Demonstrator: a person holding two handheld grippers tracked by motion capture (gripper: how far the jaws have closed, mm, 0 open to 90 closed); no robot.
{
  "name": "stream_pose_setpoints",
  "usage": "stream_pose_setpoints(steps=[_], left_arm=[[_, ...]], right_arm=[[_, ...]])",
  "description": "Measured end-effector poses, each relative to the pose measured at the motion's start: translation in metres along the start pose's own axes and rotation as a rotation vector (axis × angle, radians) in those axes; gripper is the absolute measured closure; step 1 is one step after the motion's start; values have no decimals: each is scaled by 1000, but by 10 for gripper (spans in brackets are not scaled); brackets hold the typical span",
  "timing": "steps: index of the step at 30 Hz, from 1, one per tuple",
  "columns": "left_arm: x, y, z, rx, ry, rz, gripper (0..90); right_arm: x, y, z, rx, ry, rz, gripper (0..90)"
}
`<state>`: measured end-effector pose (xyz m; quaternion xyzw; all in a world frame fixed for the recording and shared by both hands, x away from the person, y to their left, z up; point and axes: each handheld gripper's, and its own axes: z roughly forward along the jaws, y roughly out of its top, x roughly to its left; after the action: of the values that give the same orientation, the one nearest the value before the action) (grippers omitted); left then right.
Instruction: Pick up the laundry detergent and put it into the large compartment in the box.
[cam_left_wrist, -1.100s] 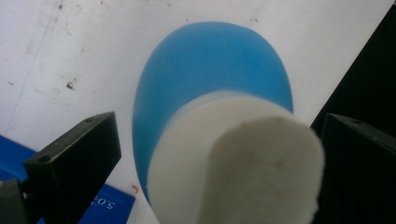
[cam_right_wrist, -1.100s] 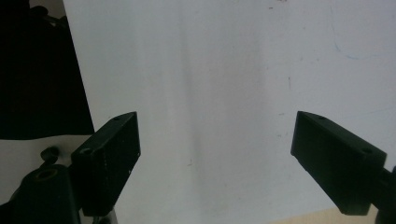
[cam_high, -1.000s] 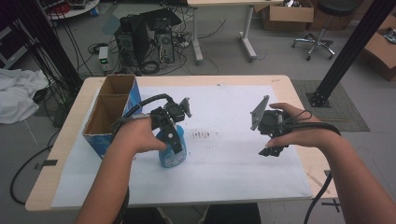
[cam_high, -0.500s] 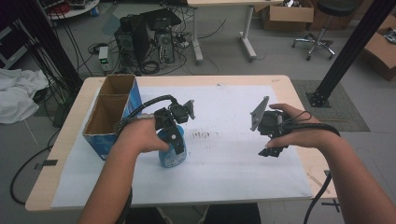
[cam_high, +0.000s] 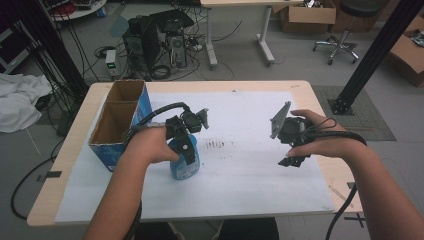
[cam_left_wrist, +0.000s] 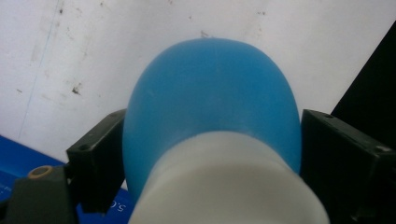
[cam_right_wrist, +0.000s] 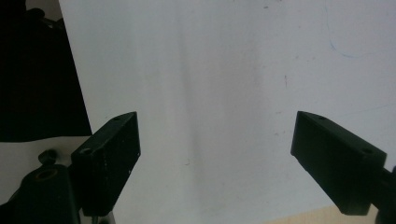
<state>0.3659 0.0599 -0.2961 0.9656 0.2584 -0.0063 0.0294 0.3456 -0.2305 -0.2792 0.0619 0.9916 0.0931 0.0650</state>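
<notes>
The left gripper (cam_left_wrist: 205, 154) is clamped on a blue bottle (cam_left_wrist: 212, 107), one black jaw pressed to each flank just below its white cap (cam_left_wrist: 229, 186). The bottle stands upright on the white sheet (cam_high: 250, 165) covering the bench (cam_high: 65, 200), its long axis vertical, directly under that gripper and just beside the blue cardboard box (cam_high: 117, 125). The right gripper (cam_right_wrist: 215, 158) hovers well apart from the bottle on the side away from the box, jaws spread wide and holding nothing. The left hand is plainly the nearer one, so any lift likely falls to it.
</notes>
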Motion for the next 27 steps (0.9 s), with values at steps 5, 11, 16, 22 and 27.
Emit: stream_pose_setpoints(steps=[5, 11, 16, 22, 27], left_arm=[[-2, 2, -1, 6, 10, 5, 162], [0, 0, -1, 7, 19, -3, 190], [-1, 0, 0, 2, 16, 0, 220], [-1, 0, 0, 16, 31, 0, 245], [-1, 2, 0, 14, 30, 0, 281]], right_arm=[[-1, -1, 0, -6, 0, 6, 158], [1, 0, -1, -1, -1, 1, 159], [1, 0, -3, -8, -5, 6, 159], [1, -2, 0, 1, -2, 9, 159], [2, -2, 0, 2, -2, 9, 159]])
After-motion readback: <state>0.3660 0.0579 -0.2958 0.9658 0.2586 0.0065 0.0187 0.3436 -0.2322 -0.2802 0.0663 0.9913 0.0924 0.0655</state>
